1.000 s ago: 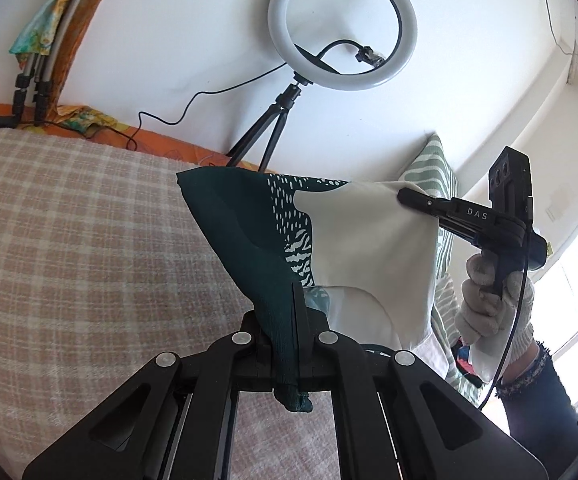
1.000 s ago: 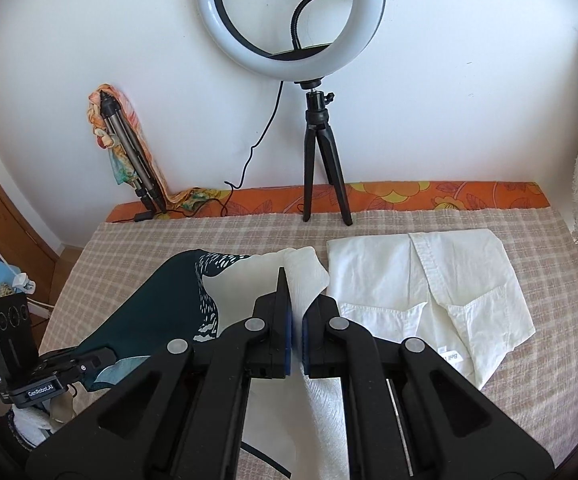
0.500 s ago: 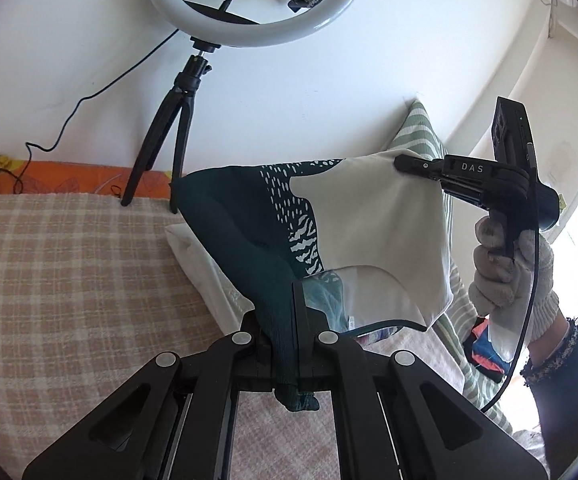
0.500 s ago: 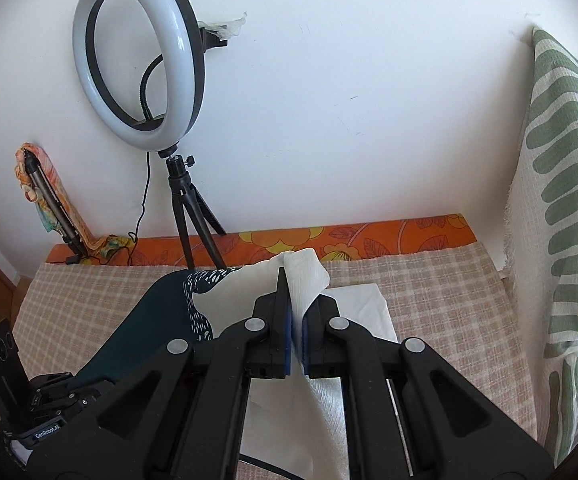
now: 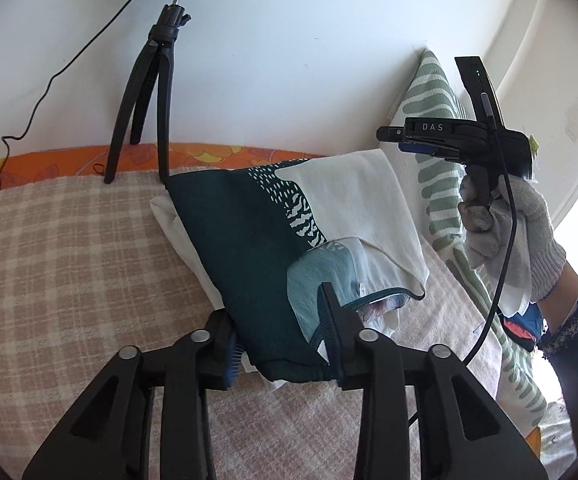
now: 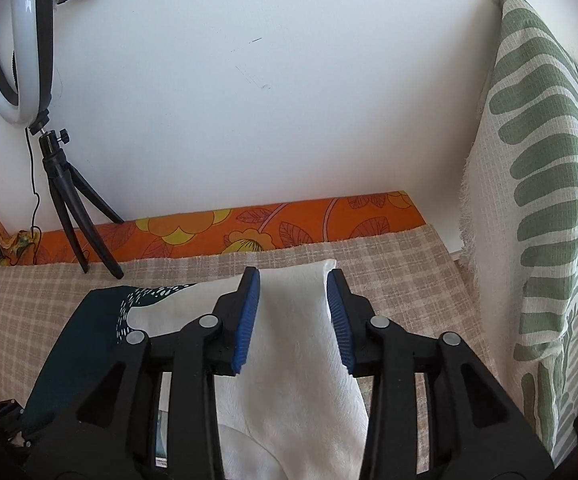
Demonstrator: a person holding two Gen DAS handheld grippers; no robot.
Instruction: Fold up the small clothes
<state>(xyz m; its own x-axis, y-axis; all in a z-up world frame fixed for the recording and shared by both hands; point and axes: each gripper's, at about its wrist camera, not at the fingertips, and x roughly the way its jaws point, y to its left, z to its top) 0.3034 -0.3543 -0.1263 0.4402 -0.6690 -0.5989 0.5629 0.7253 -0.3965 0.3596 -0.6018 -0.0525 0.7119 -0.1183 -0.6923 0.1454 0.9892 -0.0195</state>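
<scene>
Folded garment (image 5: pixel 277 240), dark green with a cream half and white dashes where the colours meet, lies on the checked blanket (image 5: pixel 61 248) of the bed, resting on top of a white shirt (image 5: pixel 169 220) whose edge shows along its left side. The left gripper (image 5: pixel 279 340) has its jaws spread wide, one on either side of the garment's near corner, gripping nothing. The right gripper (image 6: pixel 293 320) hangs over the cream end, its blue-padded jaws likewise apart with the cloth lying loose below them; in the left view it is held up in a gloved right hand (image 5: pixel 509 220), clear of the fabric. A leaf-print pillow (image 6: pixel 549 200) stands against the wall just beside the bed's far corner, and a ring light (image 6: pixel 13 52) on a tripod (image 6: pixel 73 216) stands on the orange flowered sheet (image 6: pixel 249 228) behind.
</scene>
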